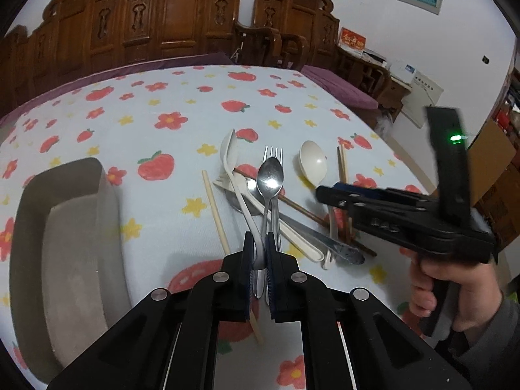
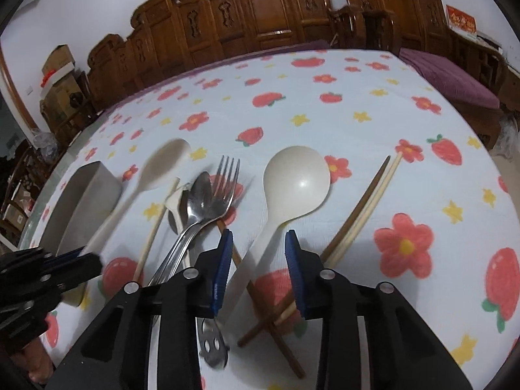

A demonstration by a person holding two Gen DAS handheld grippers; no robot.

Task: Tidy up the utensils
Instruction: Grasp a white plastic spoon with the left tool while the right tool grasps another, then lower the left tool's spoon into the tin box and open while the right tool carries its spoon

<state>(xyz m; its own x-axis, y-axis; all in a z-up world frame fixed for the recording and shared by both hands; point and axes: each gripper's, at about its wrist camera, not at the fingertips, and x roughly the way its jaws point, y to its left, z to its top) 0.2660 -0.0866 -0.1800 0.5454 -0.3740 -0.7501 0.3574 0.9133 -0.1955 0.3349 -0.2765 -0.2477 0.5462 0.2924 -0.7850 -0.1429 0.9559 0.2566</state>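
Pinching a white plastic spoon (image 1: 234,175) by its handle, my left gripper (image 1: 259,253) had it pointing straight away from me, lifted over the utensil pile. My right gripper (image 2: 258,253) stood spread astride the white rice paddle (image 2: 294,182), its handle running near-to-far between the pads. Leftward lay the grey tray (image 1: 65,227).

Tray: grey rectangular tray (image 1: 65,260) sat left of the utensil pile.
Pile: steel fork (image 2: 224,188) lay between white plastic spoon (image 2: 292,185) and cream plastic spoon (image 2: 162,169).
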